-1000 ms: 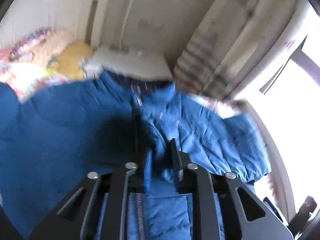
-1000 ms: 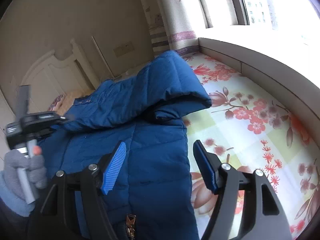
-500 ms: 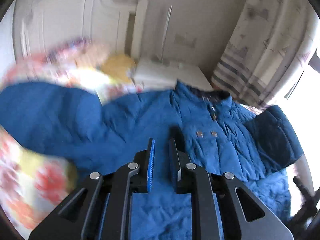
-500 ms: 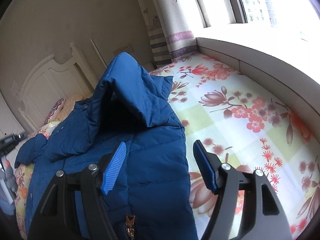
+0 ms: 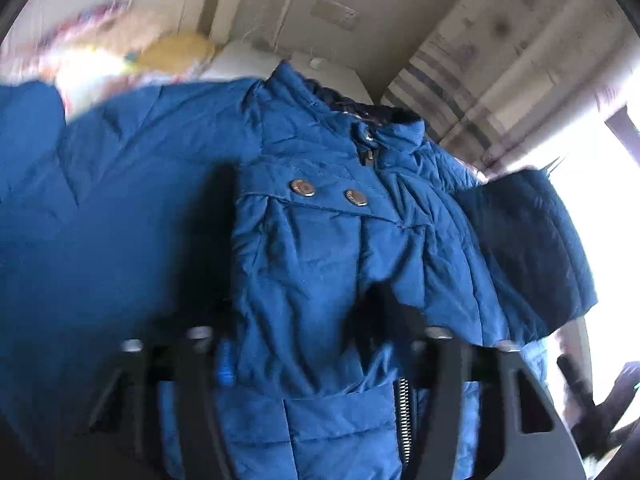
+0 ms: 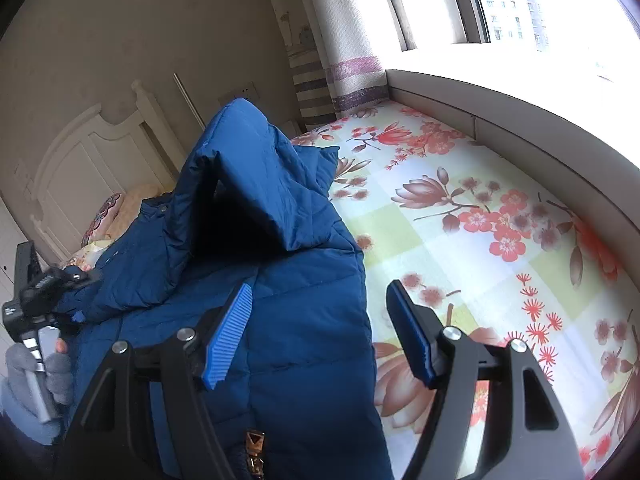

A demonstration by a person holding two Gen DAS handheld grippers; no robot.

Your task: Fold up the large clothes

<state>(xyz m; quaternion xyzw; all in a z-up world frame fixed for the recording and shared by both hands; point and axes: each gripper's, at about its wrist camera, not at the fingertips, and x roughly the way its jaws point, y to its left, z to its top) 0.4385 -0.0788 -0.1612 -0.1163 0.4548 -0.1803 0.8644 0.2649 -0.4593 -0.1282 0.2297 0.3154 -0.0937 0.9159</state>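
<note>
A blue padded jacket (image 5: 312,248) lies front up on the bed, collar toward the headboard, two snaps showing on its chest. My left gripper (image 5: 304,344) hovers low over the chest. Its jaws are opening, and the fabric lies beneath them without being pinched. In the right wrist view the jacket (image 6: 304,320) has one sleeve (image 6: 256,184) folded up and over its body in a peak. My right gripper (image 6: 320,332) is open above the jacket's side edge, its blue pads (image 6: 228,336) holding nothing. A gloved hand (image 6: 36,364) holds the left gripper's handle at the far left.
The bed has a floral sheet (image 6: 480,220) stretching right to a pale window ledge (image 6: 520,120). A white headboard (image 6: 92,168) and pillows (image 5: 172,52) lie beyond the collar. A striped curtain (image 6: 344,40) hangs at the bed's far corner beside a small white cabinet (image 5: 320,72).
My left gripper let go of the jacket fold, dropped toward the chest and spread its jaws. The sleeve now stands folded over the body. The right gripper kept still.
</note>
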